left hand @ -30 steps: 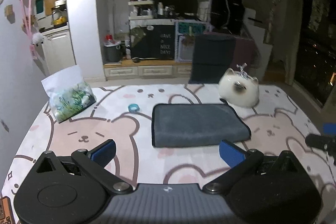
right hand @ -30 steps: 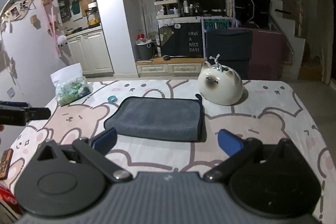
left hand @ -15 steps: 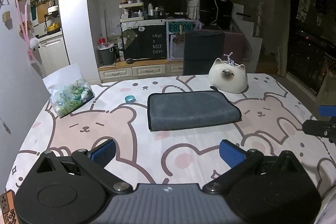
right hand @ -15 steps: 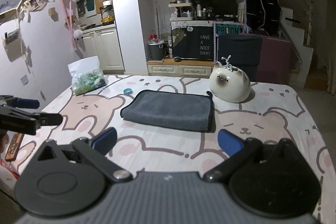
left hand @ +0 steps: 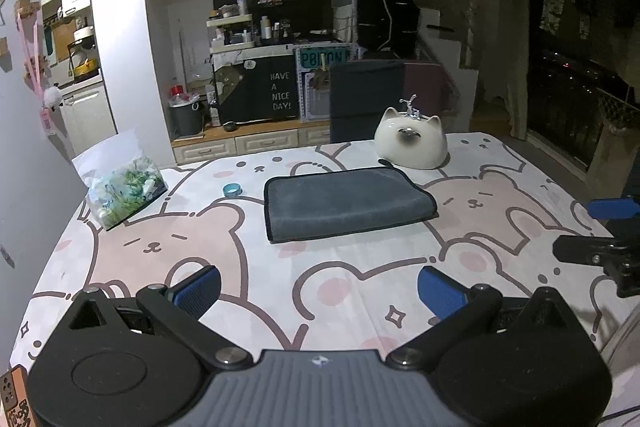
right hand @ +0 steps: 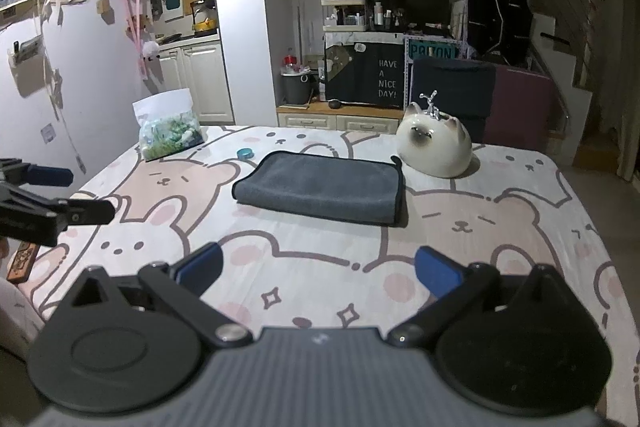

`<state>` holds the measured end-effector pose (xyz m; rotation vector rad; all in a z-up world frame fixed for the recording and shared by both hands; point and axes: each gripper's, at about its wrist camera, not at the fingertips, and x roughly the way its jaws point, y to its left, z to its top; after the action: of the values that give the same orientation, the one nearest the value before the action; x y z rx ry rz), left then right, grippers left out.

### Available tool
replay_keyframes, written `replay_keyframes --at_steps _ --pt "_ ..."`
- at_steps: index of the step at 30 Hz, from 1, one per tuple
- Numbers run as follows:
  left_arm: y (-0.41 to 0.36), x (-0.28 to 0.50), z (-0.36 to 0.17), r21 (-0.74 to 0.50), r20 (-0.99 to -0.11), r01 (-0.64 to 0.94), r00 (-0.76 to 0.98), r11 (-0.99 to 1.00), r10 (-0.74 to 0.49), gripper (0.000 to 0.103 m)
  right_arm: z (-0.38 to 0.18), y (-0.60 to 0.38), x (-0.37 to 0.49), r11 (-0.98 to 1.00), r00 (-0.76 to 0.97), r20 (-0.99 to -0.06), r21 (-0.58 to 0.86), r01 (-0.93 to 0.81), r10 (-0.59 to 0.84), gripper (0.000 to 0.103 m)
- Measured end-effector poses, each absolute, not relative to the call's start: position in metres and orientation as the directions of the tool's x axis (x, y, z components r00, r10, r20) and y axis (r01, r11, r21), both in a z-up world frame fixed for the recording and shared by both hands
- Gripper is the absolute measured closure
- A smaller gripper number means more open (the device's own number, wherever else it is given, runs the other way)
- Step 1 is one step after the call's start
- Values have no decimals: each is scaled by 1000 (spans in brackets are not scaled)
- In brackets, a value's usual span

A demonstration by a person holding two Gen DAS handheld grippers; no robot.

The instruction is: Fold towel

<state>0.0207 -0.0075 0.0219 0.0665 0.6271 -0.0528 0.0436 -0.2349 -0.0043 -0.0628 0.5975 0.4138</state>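
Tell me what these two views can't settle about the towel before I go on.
- Layer count of the towel: both views, the folded edges are too small.
- Its underside: hidden by the towel itself.
- Gap to the cat ornament: unclear in both views.
- Left tool and right tool: open, holding nothing; their handles are cut off by the bottom edge.

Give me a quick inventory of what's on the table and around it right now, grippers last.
towel: 1, dark grey, folded flat mid-table
cat-shaped ceramic: 1, white with dark face, just behind the towel's right end
small ring: 1, teal, left of the towel
bag: 1, clear with green contents, table's far left
tablecloth: 1, pink and white bear print, covers the table
left gripper: 1, black with blue pads, open, near edge
right gripper: 1, same, open, near edge
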Motion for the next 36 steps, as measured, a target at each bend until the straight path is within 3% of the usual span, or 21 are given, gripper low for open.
replay_keyframes --at_steps 36 --pt "-5 19 16 36 -601 67 799 997 -32 0 -11 -236 48 911 740 -554 87 -403 381 0"
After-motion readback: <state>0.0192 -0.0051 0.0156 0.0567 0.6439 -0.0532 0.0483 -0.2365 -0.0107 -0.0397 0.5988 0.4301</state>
